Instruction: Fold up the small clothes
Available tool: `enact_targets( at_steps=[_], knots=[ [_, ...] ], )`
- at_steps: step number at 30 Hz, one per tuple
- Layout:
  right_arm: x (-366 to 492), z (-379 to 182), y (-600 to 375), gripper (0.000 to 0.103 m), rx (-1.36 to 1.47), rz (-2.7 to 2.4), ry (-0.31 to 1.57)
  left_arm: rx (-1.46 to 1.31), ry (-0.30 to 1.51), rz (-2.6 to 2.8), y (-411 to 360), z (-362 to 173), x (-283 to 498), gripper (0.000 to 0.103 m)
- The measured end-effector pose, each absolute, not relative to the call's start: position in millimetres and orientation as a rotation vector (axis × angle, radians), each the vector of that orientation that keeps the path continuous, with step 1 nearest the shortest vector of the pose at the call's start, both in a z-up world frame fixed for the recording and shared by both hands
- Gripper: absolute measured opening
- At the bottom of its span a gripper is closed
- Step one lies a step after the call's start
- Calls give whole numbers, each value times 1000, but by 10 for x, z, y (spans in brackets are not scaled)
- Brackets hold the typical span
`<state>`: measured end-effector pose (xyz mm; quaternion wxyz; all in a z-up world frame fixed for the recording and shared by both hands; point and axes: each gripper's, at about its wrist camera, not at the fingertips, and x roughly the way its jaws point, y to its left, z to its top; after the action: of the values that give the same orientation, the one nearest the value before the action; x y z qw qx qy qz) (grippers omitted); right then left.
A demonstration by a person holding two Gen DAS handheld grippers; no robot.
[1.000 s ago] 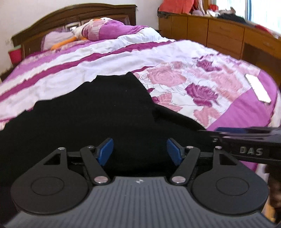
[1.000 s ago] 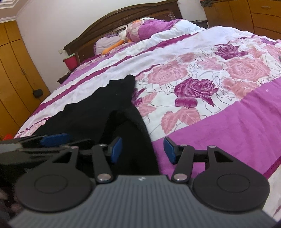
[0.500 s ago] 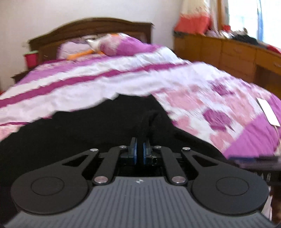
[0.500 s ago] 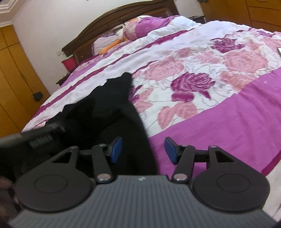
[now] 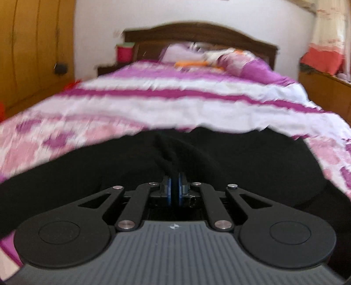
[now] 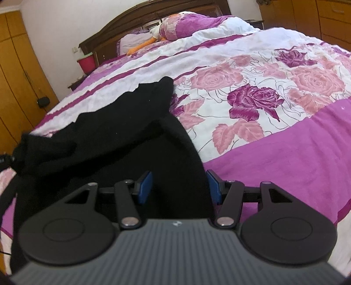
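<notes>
A bed (image 6: 274,153) in a purple, rose-printed cover fills the room. Behind it stand a dark wooden headboard (image 5: 197,32) and white wall (image 5: 197,11); orange-brown wardrobes (image 5: 28,54) flank its left side.

Bright daylight; left view motion-blurred, fisheye-curved edges.

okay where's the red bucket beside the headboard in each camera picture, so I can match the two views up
Left wrist view: the red bucket is upper left of centre, just left of the headboard's end.
Right wrist view: the bucket is upper left, again by the headboard's left end.
Shared landmark: the dark wooden headboard behind the pillows.
</notes>
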<state>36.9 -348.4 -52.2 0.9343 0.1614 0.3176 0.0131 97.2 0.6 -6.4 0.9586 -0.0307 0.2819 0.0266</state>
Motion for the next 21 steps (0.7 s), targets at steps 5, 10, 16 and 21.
enact_targets(
  at_steps=[5, 10, 16, 21],
  knots=[
    [392, -518, -3455, 57, 299, 18, 666, -130, 699, 58, 263, -408, 946, 8],
    [430, -440, -3397, 57, 260, 19, 672, -185, 670, 14, 399, -414, 839, 23],
    [574, -230, -3364, 57, 236, 41, 627, -300, 581, -3, 575, -263, 778, 57],
    [936, -158, -3354, 57, 250, 59, 618, -258, 581, -38, 578, -277, 1011, 58]
  ],
)
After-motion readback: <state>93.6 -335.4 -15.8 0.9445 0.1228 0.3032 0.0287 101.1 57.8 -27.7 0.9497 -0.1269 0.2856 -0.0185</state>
